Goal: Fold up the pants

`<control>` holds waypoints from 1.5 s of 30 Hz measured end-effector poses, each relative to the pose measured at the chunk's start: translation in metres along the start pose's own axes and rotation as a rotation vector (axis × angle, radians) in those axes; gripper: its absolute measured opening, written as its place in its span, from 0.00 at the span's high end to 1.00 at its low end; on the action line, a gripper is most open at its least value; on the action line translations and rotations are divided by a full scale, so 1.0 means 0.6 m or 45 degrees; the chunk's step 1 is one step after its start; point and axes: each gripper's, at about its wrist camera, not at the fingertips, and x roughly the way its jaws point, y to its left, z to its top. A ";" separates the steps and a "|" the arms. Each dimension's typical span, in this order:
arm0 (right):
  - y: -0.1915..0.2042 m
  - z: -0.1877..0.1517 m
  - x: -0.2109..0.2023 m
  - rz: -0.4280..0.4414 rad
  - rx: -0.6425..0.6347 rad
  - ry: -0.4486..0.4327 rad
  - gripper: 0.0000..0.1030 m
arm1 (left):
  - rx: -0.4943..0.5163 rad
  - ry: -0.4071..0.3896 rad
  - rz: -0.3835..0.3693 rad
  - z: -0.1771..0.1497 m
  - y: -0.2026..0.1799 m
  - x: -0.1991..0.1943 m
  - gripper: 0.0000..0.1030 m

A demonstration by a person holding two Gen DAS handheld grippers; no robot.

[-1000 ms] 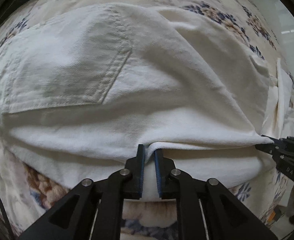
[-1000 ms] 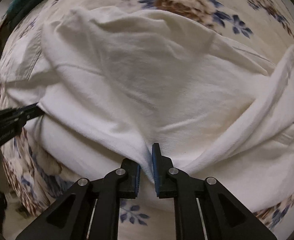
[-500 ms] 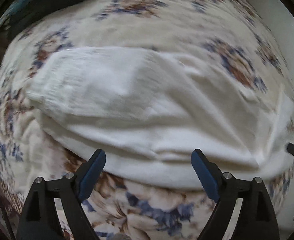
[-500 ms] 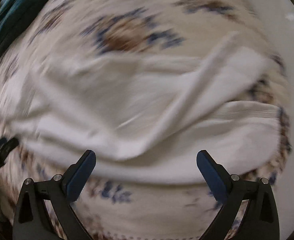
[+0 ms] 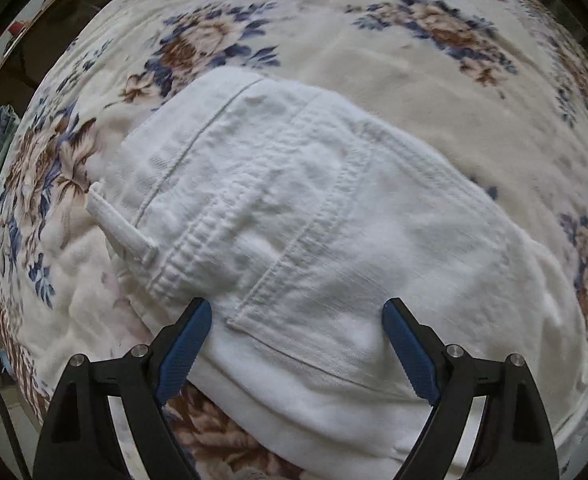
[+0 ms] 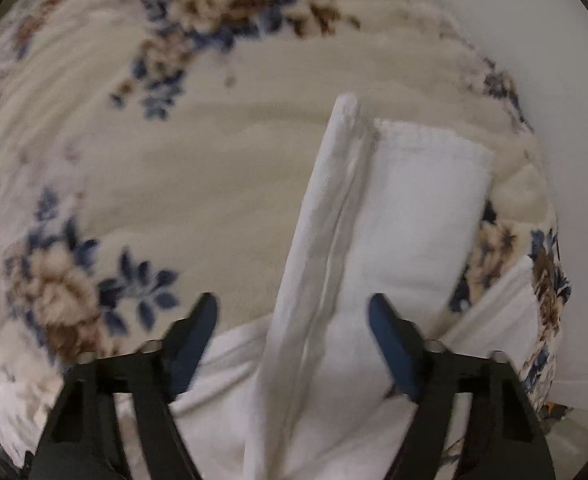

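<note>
- The white pants [image 5: 302,216] lie bunched on a floral blanket [image 5: 394,92], and the left wrist view looks down on the seat: a stitched back pocket [image 5: 334,280], the waistband seam and a belt loop [image 5: 121,228] poking out at the left edge.
- In the right wrist view, blurred by motion, the white pants [image 6: 374,248] show as a folded leg stretching away toward the far right, a raised ridge of cloth along its left side and its hem at the far end.
- No container shows in either view.
- The left gripper [image 5: 298,320] hangs over the pocket with jaws spread wide, gripping nothing.
- The right gripper [image 6: 294,312] has its jaws closing; the ridge of cloth sits between the blue pads [image 6: 390,344], which are clear of it.
</note>
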 end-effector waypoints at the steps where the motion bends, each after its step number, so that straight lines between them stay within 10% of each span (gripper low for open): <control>1: 0.004 0.000 0.010 -0.042 -0.027 0.011 0.69 | -0.003 0.004 0.001 0.000 0.001 0.004 0.15; 4: -0.015 -0.013 -0.006 -0.027 -0.020 -0.089 0.95 | -0.013 0.014 -0.006 0.000 0.006 0.008 0.15; 13: -0.229 -0.125 -0.108 0.250 0.347 -0.298 0.95 | -0.004 0.037 -0.057 -0.036 0.030 -0.008 0.15; 21: -0.371 -0.277 0.002 0.385 0.660 -0.197 0.95 | -0.108 0.070 -0.164 -0.092 0.065 -0.015 0.15; 26: -0.366 -0.294 0.058 0.468 0.742 -0.121 0.73 | -0.206 0.094 -0.275 -0.103 0.113 -0.010 0.15; 28: -0.345 -0.306 0.036 0.496 0.735 -0.152 0.40 | -0.250 0.094 -0.346 -0.100 0.139 -0.018 0.15; 30: -0.317 -0.325 0.010 0.513 0.695 -0.171 0.30 | -0.313 0.090 -0.408 -0.094 0.168 -0.026 0.15; 33: -0.257 -0.365 -0.019 0.554 0.630 -0.154 0.30 | -0.413 0.087 -0.471 -0.083 0.206 -0.033 0.15; 38: -0.101 -0.419 -0.008 0.923 0.470 0.008 0.31 | -0.532 0.090 -0.517 -0.036 0.261 -0.006 0.15; 45: 0.019 -0.442 0.080 0.999 0.525 0.196 0.43 | -0.522 0.086 -0.541 0.019 0.271 0.030 0.16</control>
